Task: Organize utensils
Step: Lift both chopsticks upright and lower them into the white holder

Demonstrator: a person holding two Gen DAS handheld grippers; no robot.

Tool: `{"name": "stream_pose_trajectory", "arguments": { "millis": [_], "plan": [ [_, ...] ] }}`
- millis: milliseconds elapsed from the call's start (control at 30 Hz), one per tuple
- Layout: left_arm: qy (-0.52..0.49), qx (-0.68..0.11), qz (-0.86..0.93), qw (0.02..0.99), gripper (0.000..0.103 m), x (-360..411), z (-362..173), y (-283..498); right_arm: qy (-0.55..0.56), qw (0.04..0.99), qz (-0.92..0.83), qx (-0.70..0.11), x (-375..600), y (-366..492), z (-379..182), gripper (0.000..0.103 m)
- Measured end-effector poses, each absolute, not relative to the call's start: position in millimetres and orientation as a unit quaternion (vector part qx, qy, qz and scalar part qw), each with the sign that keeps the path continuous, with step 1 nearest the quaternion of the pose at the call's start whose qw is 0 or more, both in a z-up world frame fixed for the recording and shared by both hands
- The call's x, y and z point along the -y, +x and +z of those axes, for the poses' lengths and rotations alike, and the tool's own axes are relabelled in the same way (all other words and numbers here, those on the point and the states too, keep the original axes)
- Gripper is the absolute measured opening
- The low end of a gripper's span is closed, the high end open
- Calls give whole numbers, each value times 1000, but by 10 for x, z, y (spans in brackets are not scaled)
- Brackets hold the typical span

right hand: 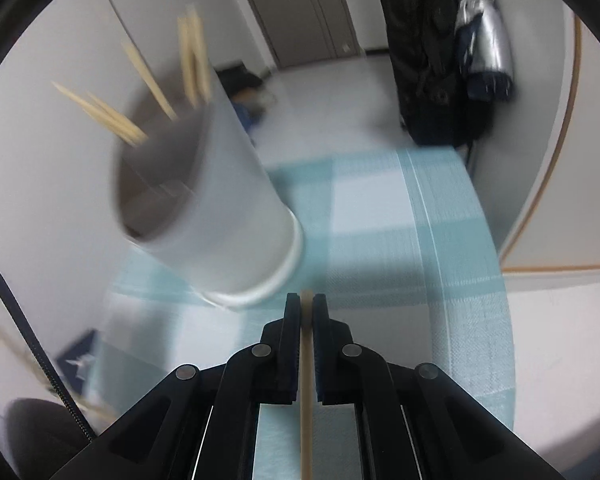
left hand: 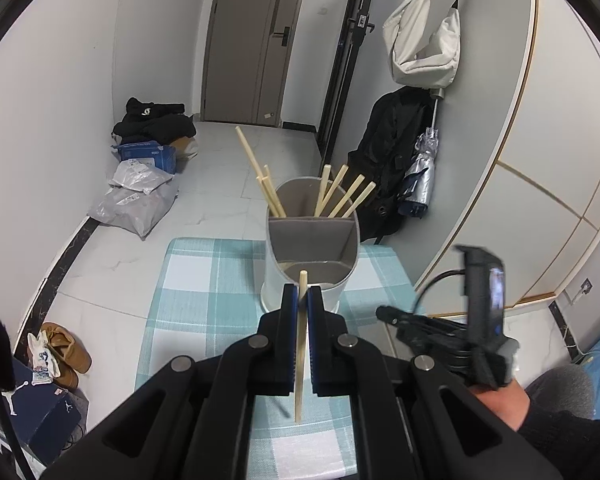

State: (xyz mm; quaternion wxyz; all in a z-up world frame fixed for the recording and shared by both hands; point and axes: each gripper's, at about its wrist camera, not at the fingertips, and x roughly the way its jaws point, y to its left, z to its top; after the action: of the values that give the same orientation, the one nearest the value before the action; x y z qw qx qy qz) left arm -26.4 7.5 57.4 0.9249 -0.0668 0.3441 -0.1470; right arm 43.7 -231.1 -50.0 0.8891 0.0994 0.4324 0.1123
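Left wrist view: the left gripper (left hand: 303,292) is clamped on one chopstick (left hand: 301,344), held nearly upright between the pads with its top end just above the fingertips and its lower end hanging over the checked cloth (left hand: 204,280). Directly ahead stands the holder (left hand: 312,264), a white divided cup on the cloth; its far compartment already bristles with chopsticks (left hand: 342,194), while the near compartment looks unfilled. To do this step well, the stick should probably be lifted until its lower end clears the near rim, centred over one compartment, then lowered before release, so that it neither strikes the divider nor tips the cup.

Right wrist view (blurred): the right gripper (right hand: 306,300) is likewise closed on a second chopstick (right hand: 306,392), which runs lengthwise between its fingers. The holder (right hand: 220,216) lies to its left, near but apart. This hand would best wait its turn, to avoid crowding the opening.
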Motion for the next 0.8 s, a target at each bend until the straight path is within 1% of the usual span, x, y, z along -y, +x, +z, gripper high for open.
{"name": "stream_pose_trajectory", "arguments": {
  "millis": [167,333,567,800],
  "plan": [
    [-70,-335,-165,925,1,-48,792,-249,134,909,147,-365,2367,262,-14,5],
    [-74,-309,-183,931,1,-59,1173,-187,150,925,179,-299,2319,233,514,5],
    [-93,-279,-195,936,1,-181,1665,126,132,955,211,-162,2115,431,1317,5],
    [-100,-260,-184,943,1,-258,1823,496,125,967,201,-94,1863,889,1638,5]
  ]
}}
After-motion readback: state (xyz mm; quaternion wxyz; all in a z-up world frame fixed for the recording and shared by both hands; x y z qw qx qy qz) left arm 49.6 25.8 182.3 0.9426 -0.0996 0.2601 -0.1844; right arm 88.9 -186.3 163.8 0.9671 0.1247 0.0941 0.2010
